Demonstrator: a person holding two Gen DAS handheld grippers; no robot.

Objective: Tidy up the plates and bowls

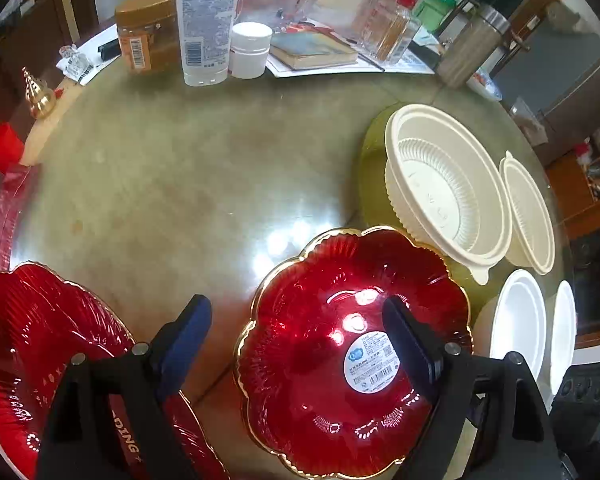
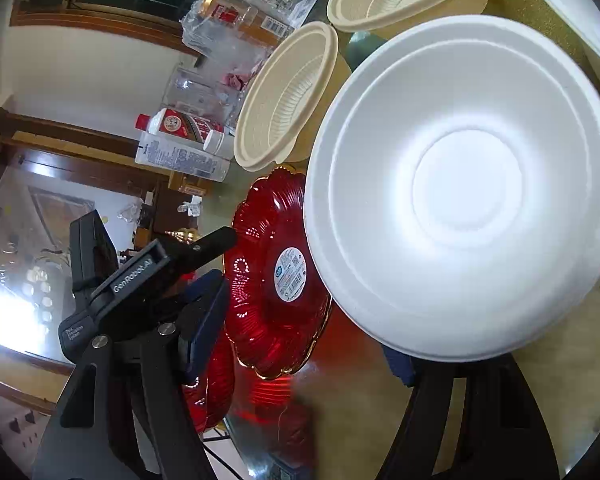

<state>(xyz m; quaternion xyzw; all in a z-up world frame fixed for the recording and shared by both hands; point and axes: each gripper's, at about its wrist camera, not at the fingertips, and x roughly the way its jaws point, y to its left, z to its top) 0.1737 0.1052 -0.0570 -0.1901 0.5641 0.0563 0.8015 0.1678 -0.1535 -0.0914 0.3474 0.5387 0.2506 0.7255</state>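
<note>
At far left of the left wrist view, a red scalloped plate (image 1: 40,360) lies partly under the left gripper (image 1: 296,340), its gold rim cut by the frame edge. Wide bare table (image 1: 180,184) opens ahead, up to the bottles and jars along the far edge. Left gripper's jaws stand wide apart, holding nothing; its right finger hangs over a second red plate with a round label (image 1: 340,352). Just right of that plate's rim, a large cream ribbed bowl (image 1: 444,188) sits on a gold mat (image 1: 374,168), a smaller cream bowl (image 1: 530,216) beside it, nearly touching. Two white bowls (image 1: 520,316) crowd the near right edge. Right wrist view: right gripper (image 2: 300,344) spread, a white foam bowl (image 2: 464,192) tilted across its right finger; grip itself hidden, cannot tell.
</note>
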